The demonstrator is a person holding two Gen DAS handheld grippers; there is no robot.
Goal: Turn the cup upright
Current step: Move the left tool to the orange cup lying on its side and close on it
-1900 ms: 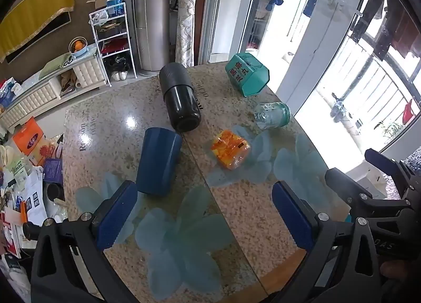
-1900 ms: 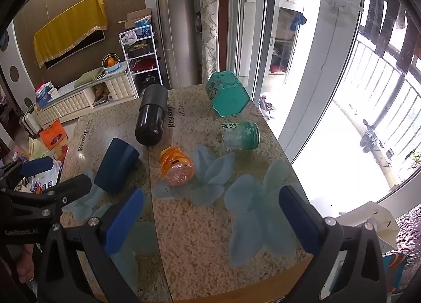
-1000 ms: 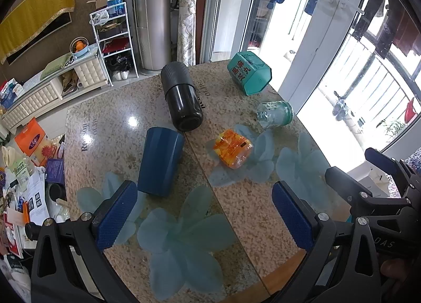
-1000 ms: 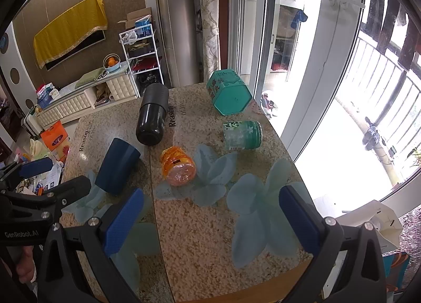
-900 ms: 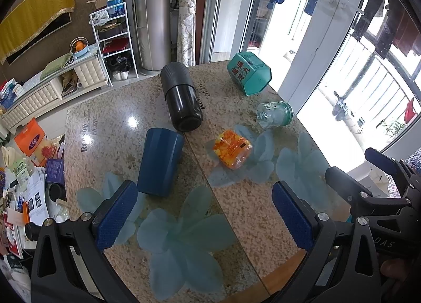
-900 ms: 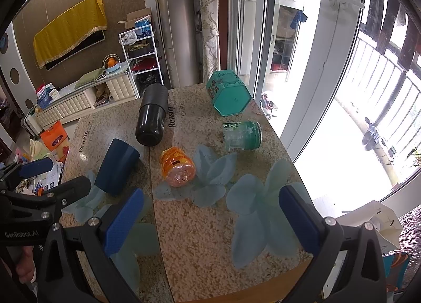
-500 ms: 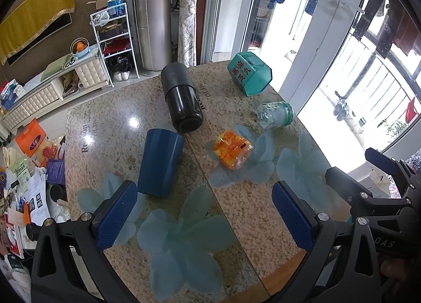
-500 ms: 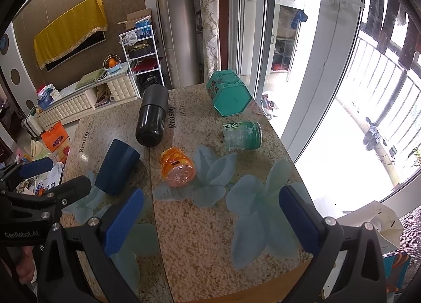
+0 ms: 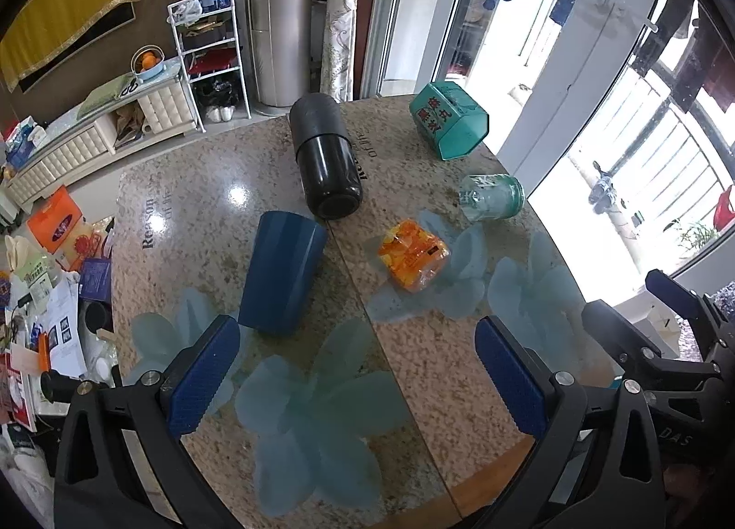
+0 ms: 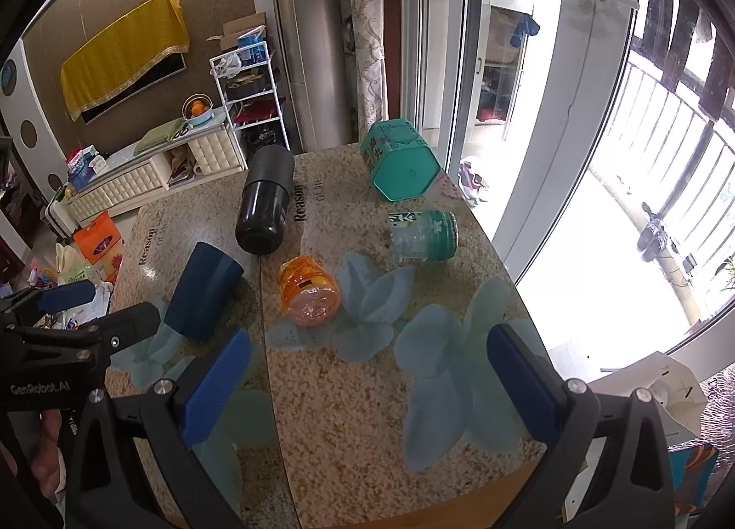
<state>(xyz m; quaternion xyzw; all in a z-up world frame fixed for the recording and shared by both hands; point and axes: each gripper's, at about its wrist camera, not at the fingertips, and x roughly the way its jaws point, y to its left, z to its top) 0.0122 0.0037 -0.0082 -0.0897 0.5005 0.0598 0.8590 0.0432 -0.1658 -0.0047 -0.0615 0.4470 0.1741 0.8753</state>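
A dark blue cup [image 9: 281,274] lies on its side on the granite table [image 9: 193,207], left of centre; it also shows in the right wrist view [image 10: 202,284]. My left gripper [image 9: 358,372] is open and empty, hovering above the near part of the table, its left pad just in front of the cup. My right gripper [image 10: 367,382] is open and empty, above the table's near right part. Each gripper shows at the edge of the other's view.
A black flask [image 9: 324,166] lies on its side behind the cup. An orange jar [image 9: 412,258], a green-lidded glass jar [image 9: 494,197] and a teal hexagonal tin [image 9: 448,120] lie to the right. The table edge runs along the right by the window.
Both views have barely shifted. Nothing on the table has moved and both grippers stay open.
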